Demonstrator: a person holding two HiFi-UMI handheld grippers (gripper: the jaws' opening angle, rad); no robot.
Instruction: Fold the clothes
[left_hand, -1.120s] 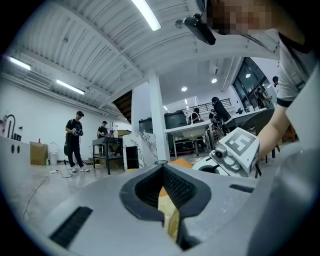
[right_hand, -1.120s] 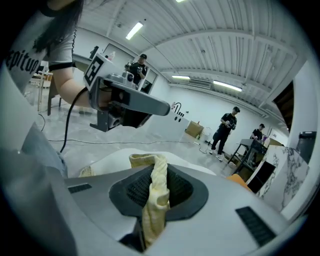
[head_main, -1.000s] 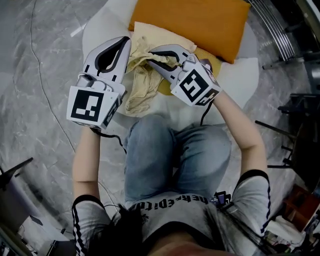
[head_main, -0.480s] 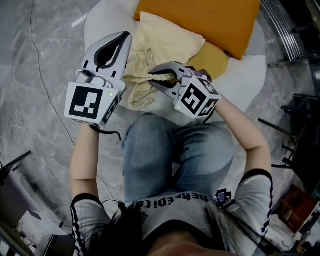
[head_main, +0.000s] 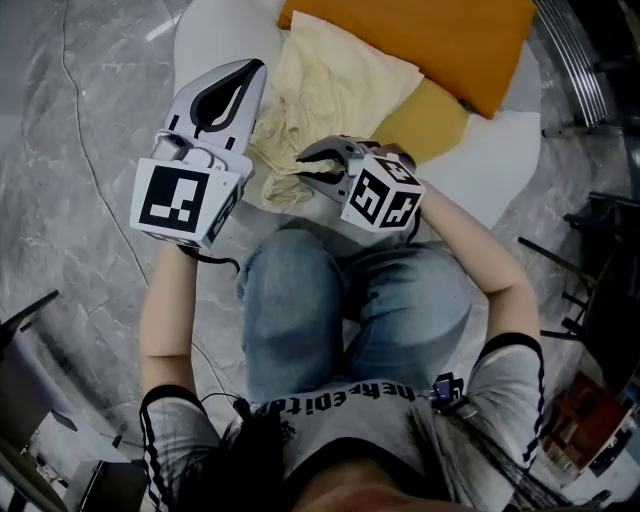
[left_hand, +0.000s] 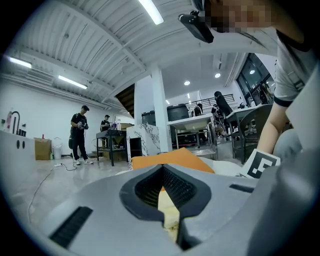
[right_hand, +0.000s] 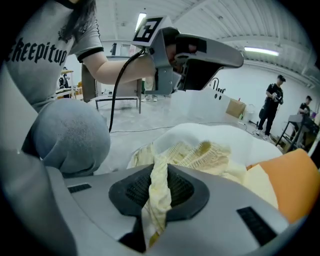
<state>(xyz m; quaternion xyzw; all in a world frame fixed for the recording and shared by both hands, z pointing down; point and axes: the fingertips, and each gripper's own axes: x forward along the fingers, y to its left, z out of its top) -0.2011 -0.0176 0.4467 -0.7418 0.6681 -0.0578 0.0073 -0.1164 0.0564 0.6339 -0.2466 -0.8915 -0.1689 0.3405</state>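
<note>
Seen from above, a seated person in blue jeans (head_main: 300, 310) and a grey printed T-shirt holds a grey handheld gripper in each hand over a white rounded surface (head_main: 490, 150) that stands on a grey marbled floor (head_main: 70, 150). A pale yellow garment (head_main: 330, 80) lies crumpled on that surface, its far edge touching a large orange cloth (head_main: 430, 35), and a darker mustard piece (head_main: 425, 118) shows just beside it on the right. The left claw (head_main: 252, 68) points away from the person along the garment's left edge. Its jaws are clenched together, and its own camera shows a sliver of the pale yellow fabric pinched in the slot between them. The right claw (head_main: 303, 168) tilts downward at the garment's near edge, just above the person's knees. Its jaws are clenched on a twisted strand of the same fabric, which runs up from the jaws to the bunched, ribbed part of the garment on the white surface. Each gripper carries a cube with black and white square markers, the left cube (head_main: 185, 200) facing up and the right cube (head_main: 382, 196) turned at an angle. A thin cable (head_main: 85, 150) trails across the floor at left. The gripper views show a bright workshop behind, where several people stand near benches in the distance.
</note>
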